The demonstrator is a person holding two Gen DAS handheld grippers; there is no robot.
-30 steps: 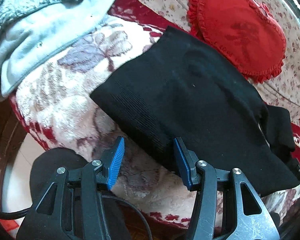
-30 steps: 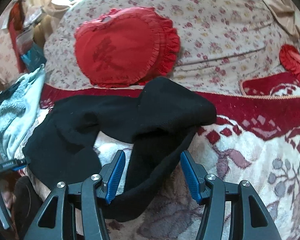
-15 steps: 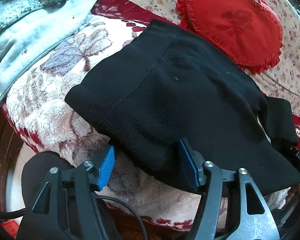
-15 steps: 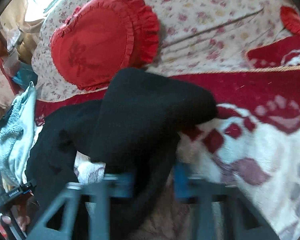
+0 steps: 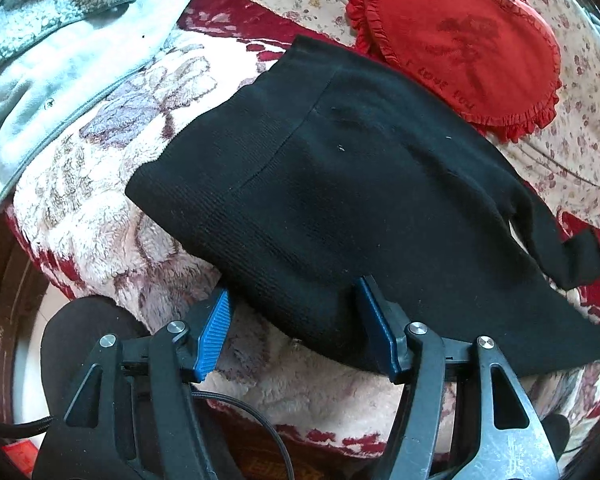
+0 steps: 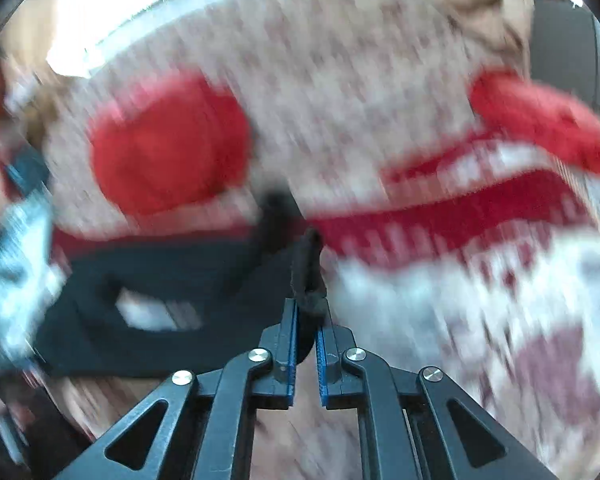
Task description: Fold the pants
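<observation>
Black knit pants [image 5: 340, 184] lie spread on a plush floral sofa cover [image 5: 112, 208], waistband toward the near left. My left gripper [image 5: 292, 320] is open, its blue pads straddling the near edge of the waistband, which lies between the jaws. In the blurred right wrist view, my right gripper [image 6: 307, 316] is shut on a bunched strip of the pants [image 6: 308, 272], the leg end. The rest of the pants [image 6: 160, 300] trails off to the left.
A red heart-shaped cushion [image 5: 460, 40] lies behind the pants, also blurred in the right wrist view [image 6: 168, 148]. A pale blue fleece garment [image 5: 56, 52] lies at the far left. The sofa's front edge and the floor [image 5: 24, 360] are at the lower left.
My right gripper has closed on the pants leg and is moving fast, blurring its view. My left gripper has moved forward so the waistband edge sits between its open jaws.
</observation>
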